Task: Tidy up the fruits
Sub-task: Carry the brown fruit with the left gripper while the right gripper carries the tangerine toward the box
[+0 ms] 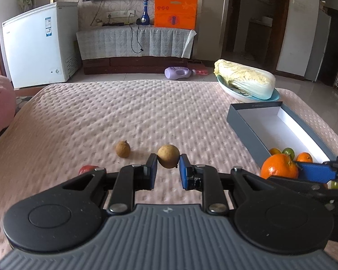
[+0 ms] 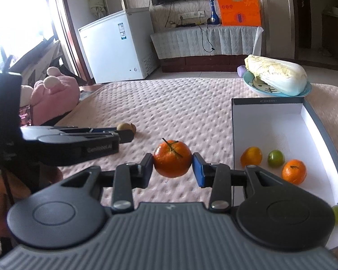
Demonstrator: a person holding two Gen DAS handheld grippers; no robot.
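Cabbage (image 2: 279, 76) on plate (image 2: 250, 83), freezer (image 1: 37, 42)

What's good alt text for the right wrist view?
The right gripper holds an orange between its fingers above a pink quilt. To its right, an open box holds four small fruits; a cabbage lies on a plate behind.

You've got a round tan longan (image 1: 168, 159) lifted off the bed w/ a second longan (image 1: 122, 149) lying just left of it. The stemmed mandarin (image 2: 172, 158) sits upright, raised, near the box (image 2: 268, 121) (grey outside, white inside) holding an orange kumquat (image 2: 251, 156), lime (image 2: 276, 158) & small mandarin (image 2: 294, 172).
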